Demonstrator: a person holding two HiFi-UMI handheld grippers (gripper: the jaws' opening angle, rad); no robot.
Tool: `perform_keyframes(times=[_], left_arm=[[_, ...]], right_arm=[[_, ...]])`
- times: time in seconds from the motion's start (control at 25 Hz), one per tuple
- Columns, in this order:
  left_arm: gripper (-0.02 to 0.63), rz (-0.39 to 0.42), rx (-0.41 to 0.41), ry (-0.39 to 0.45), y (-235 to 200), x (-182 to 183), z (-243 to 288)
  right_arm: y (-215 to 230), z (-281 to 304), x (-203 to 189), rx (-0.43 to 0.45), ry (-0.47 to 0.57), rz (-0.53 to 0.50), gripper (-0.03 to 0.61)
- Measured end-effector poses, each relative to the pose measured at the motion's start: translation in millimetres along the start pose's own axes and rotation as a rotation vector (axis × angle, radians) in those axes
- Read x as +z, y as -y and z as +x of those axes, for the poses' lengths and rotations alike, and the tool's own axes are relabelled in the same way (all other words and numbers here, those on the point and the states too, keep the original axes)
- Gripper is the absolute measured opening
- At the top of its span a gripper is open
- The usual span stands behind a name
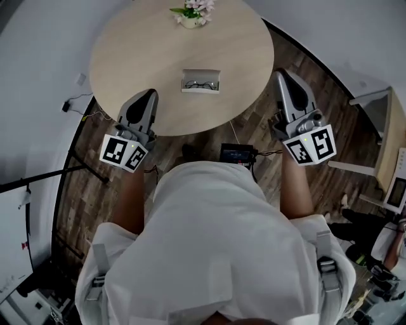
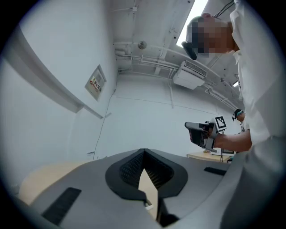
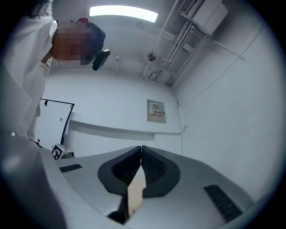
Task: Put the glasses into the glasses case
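Observation:
On the round wooden table lies a small white open glasses case, and black-framed glasses rest inside it. My left gripper is held at the table's near left edge, shut and empty, well short of the case. My right gripper hangs off the table's right edge, also shut and empty. Both gripper views look up at walls and ceiling; the left gripper and the right gripper show jaws closed tip to tip. The case is not in either gripper view.
A pot of pale flowers stands at the table's far edge. A black box with cables lies on the wood floor below me. A desk and white furniture stand at the right. The right gripper shows in the left gripper view.

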State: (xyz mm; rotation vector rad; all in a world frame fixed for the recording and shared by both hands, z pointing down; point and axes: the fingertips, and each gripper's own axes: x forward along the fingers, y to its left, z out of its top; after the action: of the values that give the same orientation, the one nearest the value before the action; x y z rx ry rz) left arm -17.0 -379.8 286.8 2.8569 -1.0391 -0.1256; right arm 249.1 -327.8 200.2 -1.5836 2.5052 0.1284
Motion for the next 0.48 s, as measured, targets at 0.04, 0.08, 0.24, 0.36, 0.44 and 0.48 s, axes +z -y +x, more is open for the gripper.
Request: perform_keyframes(times=[0.04, 0.08, 0.24, 0.36, 0.44, 0.48], left_arm=[[0.014, 0.002, 0.002, 0.006, 17, 3, -4], [0.014, 0.001, 0.005, 0.012, 34, 5, -8], [0.014, -0.003, 0.026, 0.026, 102, -4, -34], [0.014, 0.002, 0.039, 0.003, 140, -18, -60], [0.014, -0.004, 0.048, -0.013, 167, -29, -80], [0.014, -0.008, 0.055, -0.019, 182, -34, -91]], right_arm=[[0, -20, 4, -0.008, 0.006, -0.001, 0.025], [0, -41, 6, -0.011, 0.007, -0.001, 0.025], [-5, -115, -3, -0.003, -0.022, 0.058, 0.025], [-17, -153, -14, -0.023, -0.037, 0.094, 0.025], [-29, -181, -23, -0.04, -0.05, 0.105, 0.025], [-36, -197, -28, -0.044, -0.058, 0.107, 0.025]])
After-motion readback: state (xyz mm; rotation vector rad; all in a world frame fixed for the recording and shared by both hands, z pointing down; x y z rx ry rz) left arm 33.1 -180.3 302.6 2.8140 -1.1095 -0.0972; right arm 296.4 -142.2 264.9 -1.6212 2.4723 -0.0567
